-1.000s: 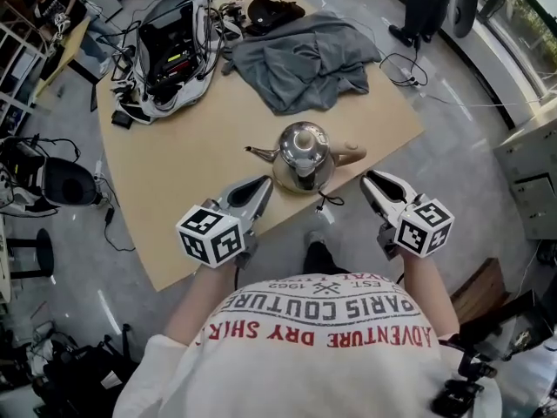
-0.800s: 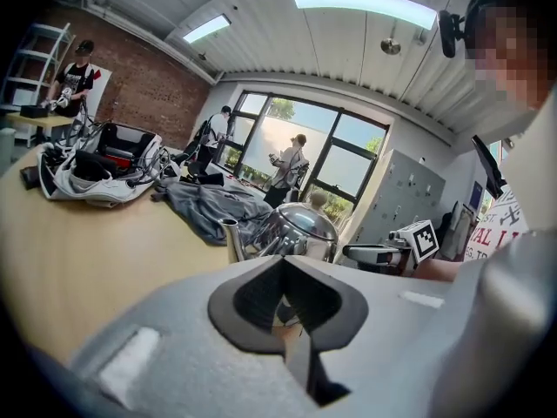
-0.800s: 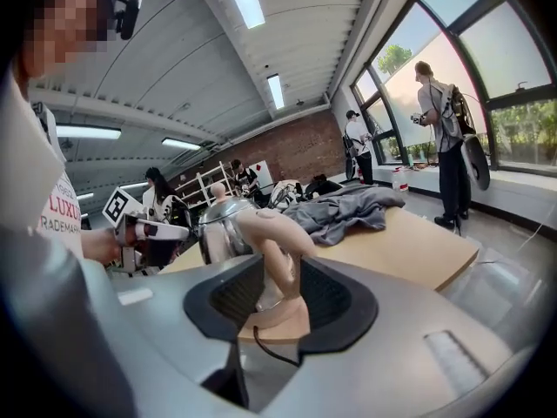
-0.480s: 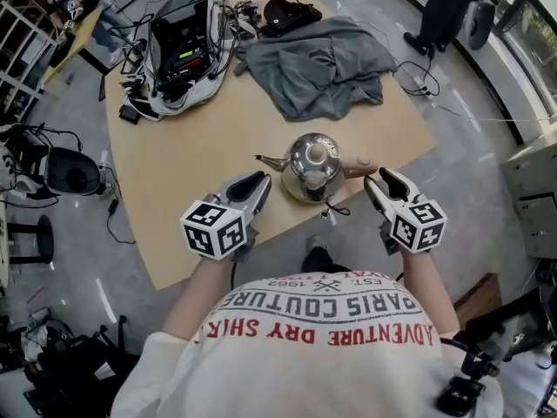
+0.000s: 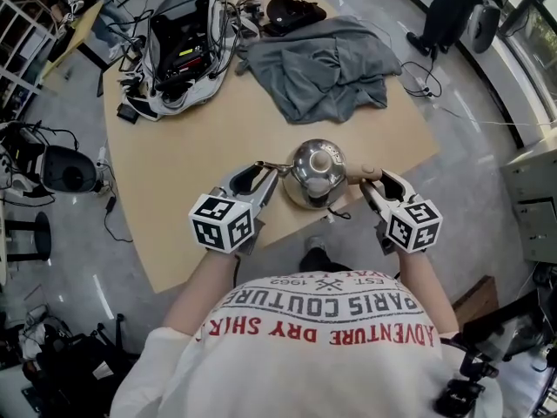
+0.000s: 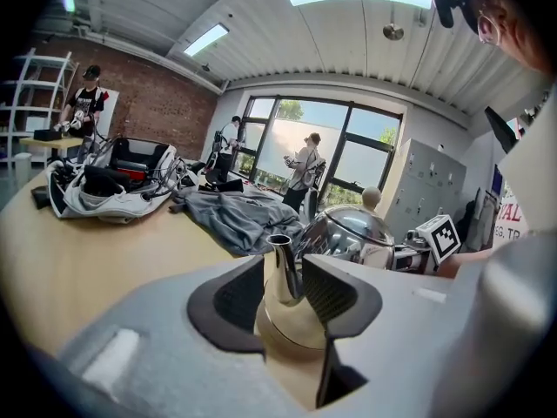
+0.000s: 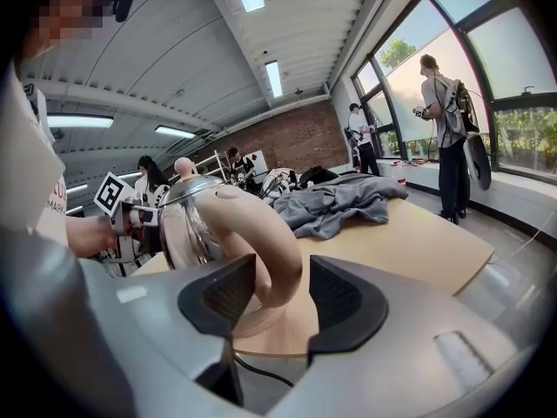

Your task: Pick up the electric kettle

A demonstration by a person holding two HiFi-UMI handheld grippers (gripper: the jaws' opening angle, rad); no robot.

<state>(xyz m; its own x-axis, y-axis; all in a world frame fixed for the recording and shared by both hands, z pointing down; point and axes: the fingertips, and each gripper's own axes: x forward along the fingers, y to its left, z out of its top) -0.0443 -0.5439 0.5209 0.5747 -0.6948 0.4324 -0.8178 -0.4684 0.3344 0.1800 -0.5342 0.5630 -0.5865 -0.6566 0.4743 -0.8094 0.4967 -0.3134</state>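
The electric kettle [image 5: 315, 172], a rounded shiny metal one with a knob on its lid, stands on the wooden table [image 5: 191, 146] near the edge closest to the person, its spout [image 5: 265, 166] aimed to the left of the head view and its beige handle [image 5: 361, 173] to the right. A thin black cord [image 5: 338, 209] trails off its base over the table's edge.

The left gripper [image 5: 268, 177] reaches in from the person's left. Its jaws have just been opening and now stand spread, with the spout [image 6: 280, 268] rising between the two dark pads; a gap shows on the left side of it, and it sits closer to the right pad [image 6: 329, 290].

The right gripper [image 5: 374, 186] comes in from the other side. Its jaws have also just been opening and stand wide apart, the curved handle [image 7: 261, 251] arching down between them, close to the left pad [image 7: 228, 296] and clear of the right one.

Farther back on the table lie a crumpled grey cloth [image 5: 318, 64] and an open case [image 5: 178, 46] full of cables, both well apart from the kettle
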